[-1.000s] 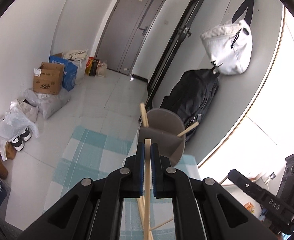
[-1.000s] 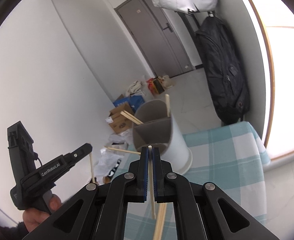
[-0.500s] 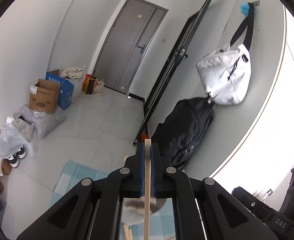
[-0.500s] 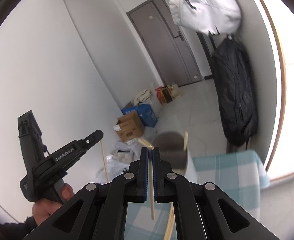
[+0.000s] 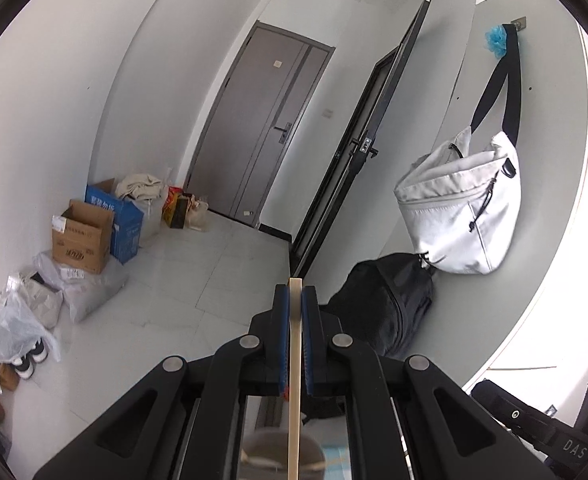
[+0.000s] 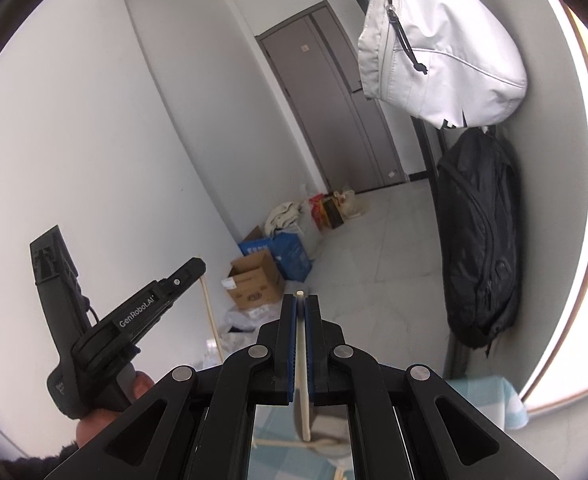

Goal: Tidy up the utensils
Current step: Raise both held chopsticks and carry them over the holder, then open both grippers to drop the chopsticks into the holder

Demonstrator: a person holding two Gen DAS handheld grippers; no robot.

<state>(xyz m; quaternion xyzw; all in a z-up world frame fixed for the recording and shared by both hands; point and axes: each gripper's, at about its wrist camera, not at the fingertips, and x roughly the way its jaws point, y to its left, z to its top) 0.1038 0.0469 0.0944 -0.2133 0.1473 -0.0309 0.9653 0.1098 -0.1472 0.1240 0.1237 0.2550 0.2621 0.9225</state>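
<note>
In the left wrist view my left gripper (image 5: 295, 293) is shut on a flat wooden chopstick (image 5: 294, 380) that runs straight down between its blue pads. The grey utensil holder (image 5: 267, 446) shows only as a sliver low between the fingers. In the right wrist view my right gripper (image 6: 301, 301) is shut on a pale chopstick (image 6: 302, 376) whose lower end hangs above the holder (image 6: 332, 438). The left gripper (image 6: 194, 269) is raised at the left, in a person's hand, with its chopstick (image 6: 209, 316) hanging below. More chopsticks lie by the holder on the teal checked cloth (image 6: 490, 398).
A white bag (image 5: 460, 216) hangs on the right wall above a black backpack (image 5: 386, 312). Cardboard boxes (image 5: 81, 240), plastic bags and shoes (image 5: 27, 362) line the left wall. A grey door (image 5: 257, 128) closes the hallway; a black-framed door (image 5: 358, 148) stands open.
Both grippers have risen with their chopsticks still clamped. The holder and the checked cloth have dropped from the middle of each view to the bottom edge.
</note>
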